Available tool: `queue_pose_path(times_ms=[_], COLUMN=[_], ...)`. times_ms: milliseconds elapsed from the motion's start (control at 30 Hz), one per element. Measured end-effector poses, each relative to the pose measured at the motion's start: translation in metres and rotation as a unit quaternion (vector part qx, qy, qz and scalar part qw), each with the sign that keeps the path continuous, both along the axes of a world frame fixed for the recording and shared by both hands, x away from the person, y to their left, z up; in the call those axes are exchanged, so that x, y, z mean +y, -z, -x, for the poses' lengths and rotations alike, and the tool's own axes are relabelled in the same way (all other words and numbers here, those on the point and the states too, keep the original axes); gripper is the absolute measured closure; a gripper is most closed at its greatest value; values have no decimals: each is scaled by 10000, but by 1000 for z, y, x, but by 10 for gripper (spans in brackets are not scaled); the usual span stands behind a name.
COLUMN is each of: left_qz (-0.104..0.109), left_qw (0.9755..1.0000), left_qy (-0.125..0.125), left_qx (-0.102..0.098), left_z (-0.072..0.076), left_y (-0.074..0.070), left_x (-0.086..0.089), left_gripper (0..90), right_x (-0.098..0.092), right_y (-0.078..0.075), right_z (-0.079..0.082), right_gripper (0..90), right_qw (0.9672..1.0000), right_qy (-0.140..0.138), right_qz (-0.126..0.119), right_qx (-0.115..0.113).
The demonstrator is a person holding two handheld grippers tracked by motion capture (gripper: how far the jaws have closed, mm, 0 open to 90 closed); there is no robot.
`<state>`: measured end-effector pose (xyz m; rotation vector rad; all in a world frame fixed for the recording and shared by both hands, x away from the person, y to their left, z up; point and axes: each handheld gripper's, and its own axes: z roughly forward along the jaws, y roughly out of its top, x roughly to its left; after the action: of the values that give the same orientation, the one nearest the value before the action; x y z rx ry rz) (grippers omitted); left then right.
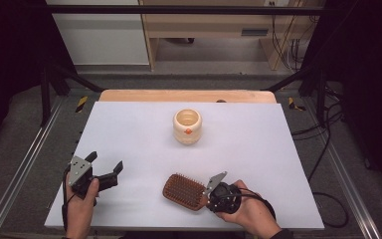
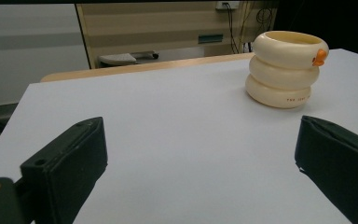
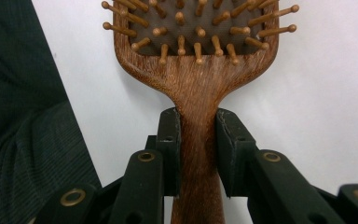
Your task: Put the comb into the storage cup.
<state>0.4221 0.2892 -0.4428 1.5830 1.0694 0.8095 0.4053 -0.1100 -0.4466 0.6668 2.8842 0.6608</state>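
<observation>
A wooden hairbrush (image 1: 184, 191) lies bristles up on the white table near the front edge. My right gripper (image 1: 208, 195) is shut on its handle (image 3: 199, 140), both pads pressing the wood from either side, with the brush head (image 3: 191, 32) straight ahead. A cream ringed cup with an orange duck bill (image 1: 187, 126) stands upright at the table's middle back; it sits to the upper right (image 2: 284, 70) in the left gripper view. My left gripper (image 1: 104, 168) rests at the front left, jaws wide open with nothing between them.
The white tabletop (image 1: 129, 134) has free room between the left gripper and the cup. A wooden board edge (image 1: 186, 95) runs along the back. Black frame rails and cables flank both sides, and a dark sleeve (image 3: 23, 140) lies left of the brush handle.
</observation>
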Motion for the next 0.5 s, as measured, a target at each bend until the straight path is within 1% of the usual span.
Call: queue_pose_path(times_ms=[67, 167, 233, 367, 433, 500], left_qz=[-7, 18, 29, 139, 266, 327], left_qw=[10000, 10000, 10000, 9997, 9992, 9988], left_qy=[12, 46, 91, 211, 288, 362], left_qx=[-7, -11, -6, -13, -11, -33], left_z=[0, 1, 1, 2, 4, 6], left_y=[0, -1, -2, -4, -6, -7], left_x=[0, -1, -2, -7, -10, -14], left_gripper=[25, 25, 25, 25, 24, 25], right_x=[-1, -2, -4, -7, -8, -8], right_y=[-3, -6, -7, -10, -11, -13], right_z=[-1, -4, -6, -10, -12, -13], right_gripper=[728, 728, 728, 728, 728, 728], right_qw=[9999, 9993, 9984, 9957, 9937, 9916], right_qy=[16, 128, 228, 372, 474, 526], right_qz=[-121, -246, -388, -630, -760, -871], right_qx=[-67, -239, -338, -565, -680, -799])
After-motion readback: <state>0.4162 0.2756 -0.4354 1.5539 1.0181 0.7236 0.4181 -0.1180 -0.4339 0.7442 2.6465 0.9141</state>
